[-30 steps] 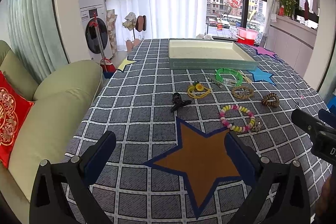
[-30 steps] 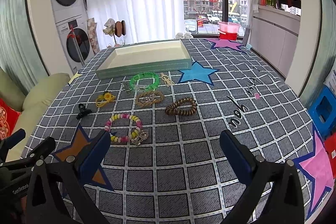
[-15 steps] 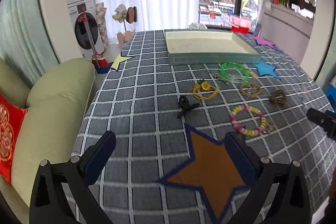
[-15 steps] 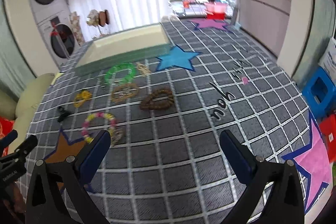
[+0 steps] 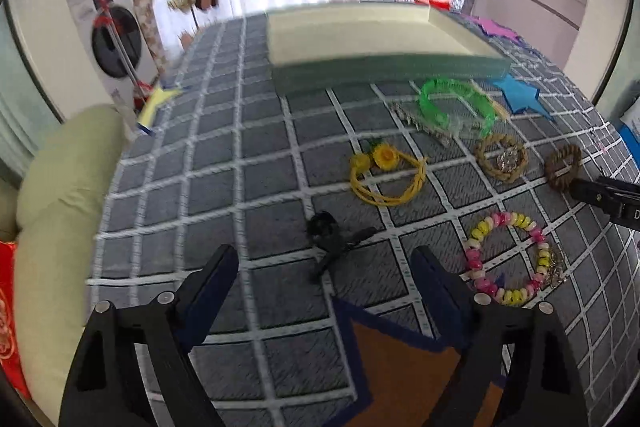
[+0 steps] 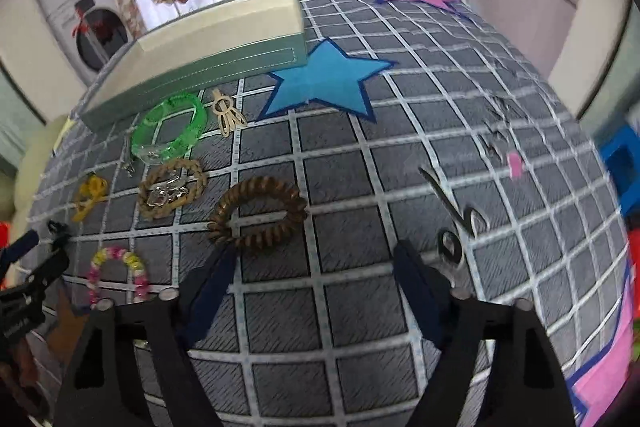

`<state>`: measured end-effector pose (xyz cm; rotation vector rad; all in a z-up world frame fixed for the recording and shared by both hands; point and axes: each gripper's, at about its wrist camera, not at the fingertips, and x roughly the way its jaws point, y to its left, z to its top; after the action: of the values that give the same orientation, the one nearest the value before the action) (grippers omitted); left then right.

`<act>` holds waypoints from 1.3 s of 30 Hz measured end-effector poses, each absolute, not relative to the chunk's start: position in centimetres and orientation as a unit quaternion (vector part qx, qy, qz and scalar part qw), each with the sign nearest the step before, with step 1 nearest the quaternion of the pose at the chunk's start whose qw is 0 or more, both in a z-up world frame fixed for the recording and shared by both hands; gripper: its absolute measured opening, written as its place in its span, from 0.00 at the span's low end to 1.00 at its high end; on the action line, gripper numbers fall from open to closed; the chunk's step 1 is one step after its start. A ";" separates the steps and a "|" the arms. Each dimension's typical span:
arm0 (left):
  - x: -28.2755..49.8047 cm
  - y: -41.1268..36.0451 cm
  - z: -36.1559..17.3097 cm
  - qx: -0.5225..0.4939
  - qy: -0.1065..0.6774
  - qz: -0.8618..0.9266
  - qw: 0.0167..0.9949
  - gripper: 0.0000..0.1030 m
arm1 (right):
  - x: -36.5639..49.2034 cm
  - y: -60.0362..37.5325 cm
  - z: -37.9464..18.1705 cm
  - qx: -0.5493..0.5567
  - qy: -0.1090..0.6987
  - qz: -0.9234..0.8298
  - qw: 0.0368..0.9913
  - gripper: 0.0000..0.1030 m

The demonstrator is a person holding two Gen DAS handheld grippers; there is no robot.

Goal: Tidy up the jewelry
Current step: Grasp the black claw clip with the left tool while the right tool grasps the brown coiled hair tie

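Translucent glossy plastic green bangle (image 5: 456, 107), twisted rope ring (image 6: 172, 188), woven matt tablecloth (image 6: 360, 187), stitched leatherette tray (image 6: 208, 67)

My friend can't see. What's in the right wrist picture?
An open hand-held gripper hovers just short of a brown spiral hair tie on a grey checked tablecloth. Beyond lie a green bangle and a long pale green tray.

tray (image 5: 392, 67) walls off far side
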<state>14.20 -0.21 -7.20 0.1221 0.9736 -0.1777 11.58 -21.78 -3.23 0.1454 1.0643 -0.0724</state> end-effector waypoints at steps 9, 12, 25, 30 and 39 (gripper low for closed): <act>14.2 -1.3 -7.9 0.062 0.463 -0.114 0.877 0.69 | 13.3 -21.0 -2.7 0.053 0.504 -0.005 0.862 0.72; 14.2 -1.2 -7.8 0.062 0.463 -0.117 0.877 0.66 | 14.5 -21.4 -3.1 0.057 0.509 -0.007 0.859 0.72; 14.7 -0.6 -7.2 0.031 0.469 -0.148 0.870 0.50 | 14.7 -20.7 -1.2 0.060 0.474 0.013 0.878 0.26; 15.2 -0.2 -4.5 0.020 0.455 -0.157 0.877 0.50 | 15.5 -21.1 0.7 0.093 0.466 0.038 0.879 0.23; 20.7 -1.1 1.7 0.025 0.414 -0.171 0.893 0.50 | 20.5 -21.7 4.2 0.144 0.446 0.073 0.880 0.10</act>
<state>20.68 -1.14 1.69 0.0528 0.8594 -0.3554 20.46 -21.70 4.20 0.2996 0.9291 0.1524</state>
